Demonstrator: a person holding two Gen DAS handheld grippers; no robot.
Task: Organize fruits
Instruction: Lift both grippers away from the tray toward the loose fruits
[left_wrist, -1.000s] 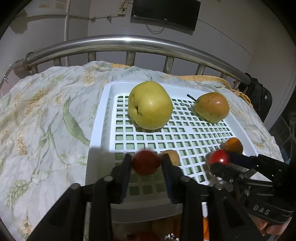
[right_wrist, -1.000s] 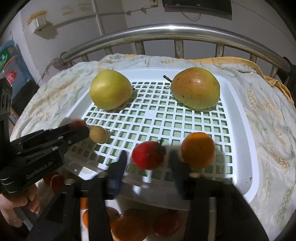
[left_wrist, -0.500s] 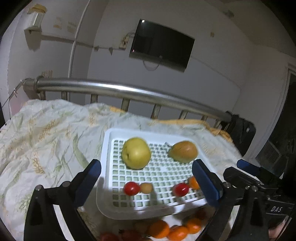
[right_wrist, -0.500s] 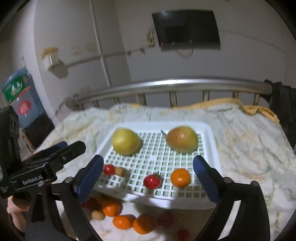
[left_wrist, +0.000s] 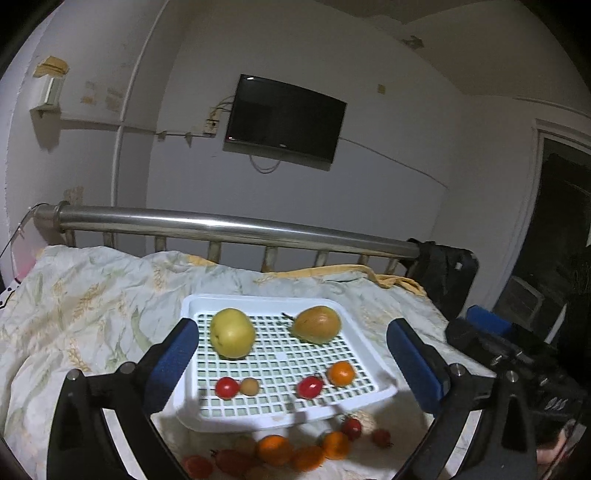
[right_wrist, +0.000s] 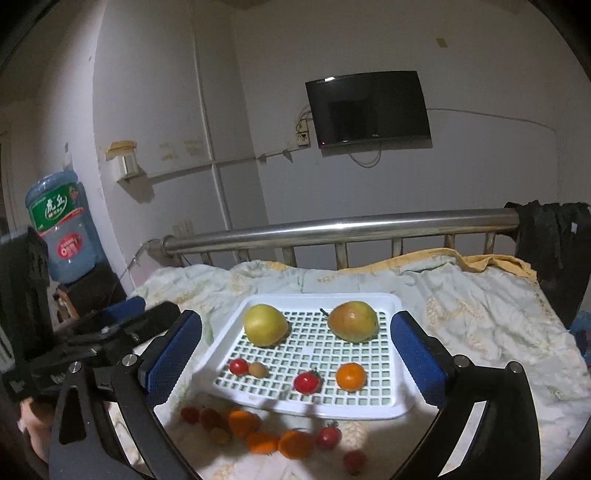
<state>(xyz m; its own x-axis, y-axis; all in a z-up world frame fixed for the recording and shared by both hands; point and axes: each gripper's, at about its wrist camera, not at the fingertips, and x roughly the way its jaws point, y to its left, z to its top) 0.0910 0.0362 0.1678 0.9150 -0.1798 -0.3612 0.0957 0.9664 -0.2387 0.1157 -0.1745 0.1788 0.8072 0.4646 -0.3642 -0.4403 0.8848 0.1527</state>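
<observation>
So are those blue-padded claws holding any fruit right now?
No. The left gripper and right gripper are both open and empty; the fruit lies in the white plastic slotted tray.

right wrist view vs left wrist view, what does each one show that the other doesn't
Only the right wrist view shows the blue water jug at the left wall. Only the left wrist view shows the dark doorway at the far right. Both share the white tray holding the yellow apple, pear, orange and small tomatoes, loose fruit on the bedsheet in front, the wall TV, the bed rail, and each open claw.
</observation>
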